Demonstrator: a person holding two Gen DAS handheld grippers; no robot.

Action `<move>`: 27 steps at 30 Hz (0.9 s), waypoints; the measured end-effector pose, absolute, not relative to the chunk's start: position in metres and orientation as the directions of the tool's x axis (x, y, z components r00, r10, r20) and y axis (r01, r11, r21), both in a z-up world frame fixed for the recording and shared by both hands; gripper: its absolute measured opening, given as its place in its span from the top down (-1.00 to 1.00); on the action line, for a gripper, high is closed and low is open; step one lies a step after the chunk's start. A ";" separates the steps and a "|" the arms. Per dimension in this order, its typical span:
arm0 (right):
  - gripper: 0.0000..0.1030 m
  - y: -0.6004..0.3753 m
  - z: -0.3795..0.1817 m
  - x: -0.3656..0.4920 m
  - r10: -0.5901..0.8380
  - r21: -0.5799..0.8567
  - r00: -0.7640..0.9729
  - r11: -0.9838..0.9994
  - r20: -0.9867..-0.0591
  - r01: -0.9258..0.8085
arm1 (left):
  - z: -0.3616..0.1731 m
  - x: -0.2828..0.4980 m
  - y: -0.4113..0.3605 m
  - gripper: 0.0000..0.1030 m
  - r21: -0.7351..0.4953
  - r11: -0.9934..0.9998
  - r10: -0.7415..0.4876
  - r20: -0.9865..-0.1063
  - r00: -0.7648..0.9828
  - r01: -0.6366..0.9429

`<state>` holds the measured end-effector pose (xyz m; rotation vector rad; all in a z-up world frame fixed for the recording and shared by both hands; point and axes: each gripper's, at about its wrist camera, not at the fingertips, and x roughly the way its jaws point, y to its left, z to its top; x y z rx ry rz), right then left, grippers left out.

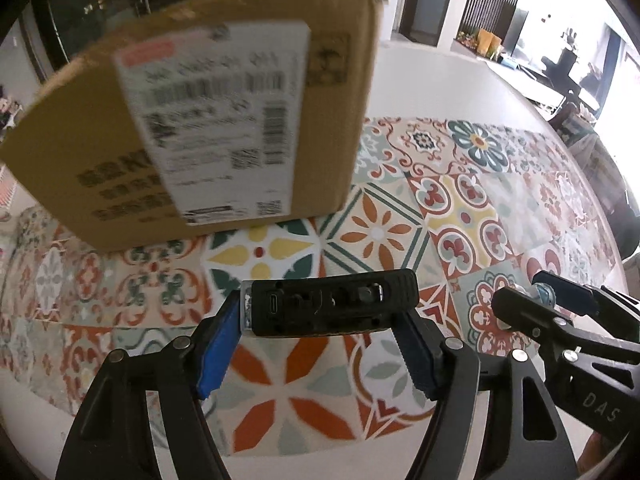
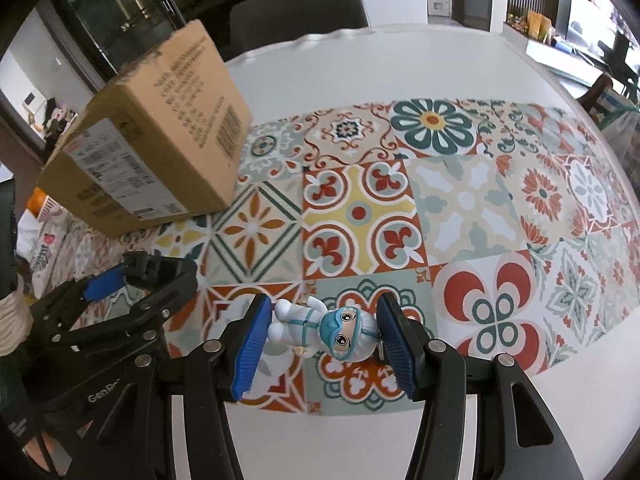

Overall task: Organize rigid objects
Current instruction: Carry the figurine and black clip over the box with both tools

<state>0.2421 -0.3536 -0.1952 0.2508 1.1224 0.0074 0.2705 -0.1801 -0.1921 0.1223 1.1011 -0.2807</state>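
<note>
In front of the brown cardboard box (image 2: 148,136), the left gripper (image 1: 326,312) clamps a black rectangular device (image 1: 332,304), the right gripper (image 2: 320,330) a white-and-blue toy figurine (image 2: 326,330); both items seemingly await stowing, nothing visibly placed yet.

A home dining area is showing here: a white round table (image 2: 400,60) is wearing a patterned tile-print mat (image 2: 460,200), a dark chair (image 2: 300,4) is standing at its far edge, and a glass-doored cabinet (image 2: 116,8) is standing behind a cardboard box (image 2: 160,140).
</note>
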 end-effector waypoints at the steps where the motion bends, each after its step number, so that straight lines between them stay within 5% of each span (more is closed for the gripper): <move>1: -0.07 -0.352 -0.192 0.241 0.133 0.203 0.440 0.972 -0.888 0.116 | -0.189 0.268 -0.177 -0.39 -0.042 0.959 -0.163 -0.890 0.427 0.280; 27: -0.07 -0.266 -0.083 0.226 0.176 0.176 0.606 0.983 -0.776 -0.060 | -0.083 0.235 -0.087 -0.40 -0.043 0.983 -0.139 -0.807 0.574 0.178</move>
